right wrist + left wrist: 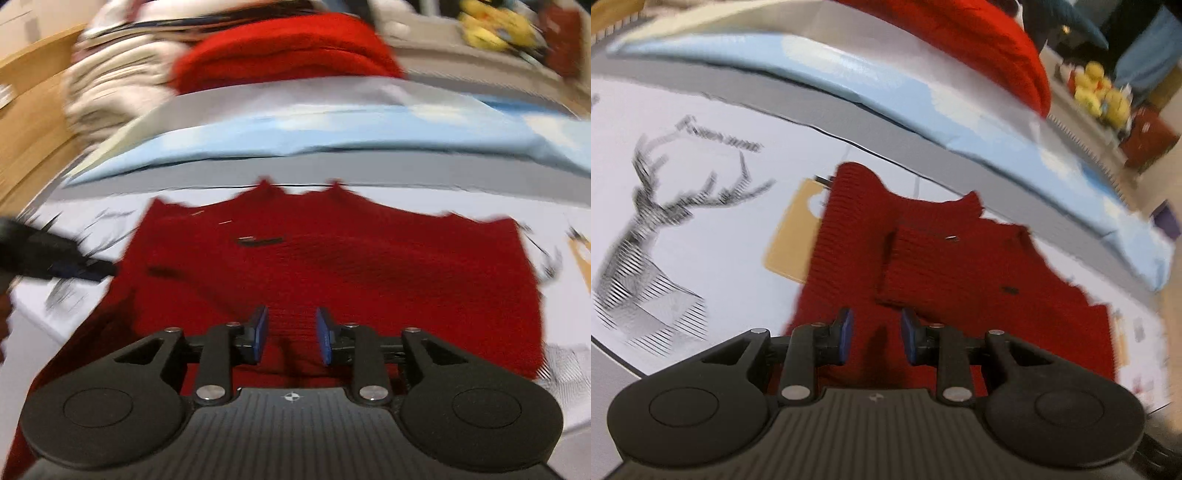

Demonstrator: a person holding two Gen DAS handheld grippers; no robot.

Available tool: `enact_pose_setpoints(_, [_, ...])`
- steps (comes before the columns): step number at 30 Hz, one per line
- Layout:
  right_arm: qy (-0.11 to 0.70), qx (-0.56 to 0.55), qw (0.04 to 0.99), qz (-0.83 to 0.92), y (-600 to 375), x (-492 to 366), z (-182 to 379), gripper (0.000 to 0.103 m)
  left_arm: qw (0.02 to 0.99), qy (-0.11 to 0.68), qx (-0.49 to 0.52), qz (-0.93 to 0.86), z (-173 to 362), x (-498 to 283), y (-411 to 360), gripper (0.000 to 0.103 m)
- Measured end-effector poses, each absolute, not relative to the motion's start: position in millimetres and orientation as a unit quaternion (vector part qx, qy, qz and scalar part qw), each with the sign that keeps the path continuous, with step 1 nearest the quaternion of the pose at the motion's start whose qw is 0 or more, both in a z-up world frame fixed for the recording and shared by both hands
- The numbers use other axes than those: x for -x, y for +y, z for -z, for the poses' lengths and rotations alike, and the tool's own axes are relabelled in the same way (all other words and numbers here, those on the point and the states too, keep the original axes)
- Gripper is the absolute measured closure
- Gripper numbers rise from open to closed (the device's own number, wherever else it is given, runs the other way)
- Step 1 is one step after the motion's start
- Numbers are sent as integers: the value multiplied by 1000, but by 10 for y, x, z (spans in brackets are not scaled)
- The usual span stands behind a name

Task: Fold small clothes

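A dark red knitted sweater (923, 266) lies flat on a white sheet with a deer drawing (646, 229). A sleeve is folded across its front. My left gripper (876, 334) is open and empty, just above the sweater's near edge. In the right wrist view the same sweater (332, 266) spreads across the middle. My right gripper (291, 334) is open and empty over its near part. The left gripper's tip (66, 266) shows at the sweater's left edge in the right wrist view.
A light blue folded cloth (923, 103) lies behind the sweater, with a bright red knit (979, 40) and a pile of cream clothes (110, 88) beyond. A tan cardboard tag (794, 236) lies under the sweater's left side. Yellow toys (1100, 92) sit far right.
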State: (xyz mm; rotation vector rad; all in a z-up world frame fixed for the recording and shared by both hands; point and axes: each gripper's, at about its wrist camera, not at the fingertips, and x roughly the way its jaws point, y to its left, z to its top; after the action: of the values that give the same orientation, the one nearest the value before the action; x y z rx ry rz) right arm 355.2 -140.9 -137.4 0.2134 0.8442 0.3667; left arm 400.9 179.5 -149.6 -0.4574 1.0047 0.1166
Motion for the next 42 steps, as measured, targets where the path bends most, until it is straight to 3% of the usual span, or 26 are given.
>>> enact_pose_setpoints(2, [447,-148,874,-119,-1587,-3658,1515,61,843,473,254,-39,1552,-4027,1800,72])
enact_pose_setpoints(6, [475,-217,850,-76,-1860,-3721,1734,65,818,471,329,-26,1744,-4054,1814,72])
enact_pose_setpoints(18, [488,-190,848,-79,-1835,-3770,1680,65,792,413,443,-74,2167,-4142,2032,73])
enact_pose_setpoints(19, [489,-192,847,-80,-1844,-3770,1681,65,796,412,437,-75,2156,-4156,2024,77])
enact_pose_setpoints(20, [491,-193,846,-81,-1850,-3768,1680,65,801,412,428,-77,2136,-4160,2011,94])
enact_pose_setpoints(29, [438,-227,868,-65,-1960,-3705,1480,64,874,350,265,-209,1184,-3744,1648,93])
enact_pose_setpoints(37, [476,-248,844,24,-2209,-3750,1716,65,893,375,183,-167,1235,-3861,1508,91])
enact_pose_setpoints(40, [469,-236,851,25,-2194,-3770,1666,65,852,447,234,-139,1549,-3954,1598,91])
enact_pose_setpoints(42, [476,-237,847,26,-2200,-3796,1707,65,827,493,217,-160,1753,-3993,1645,92])
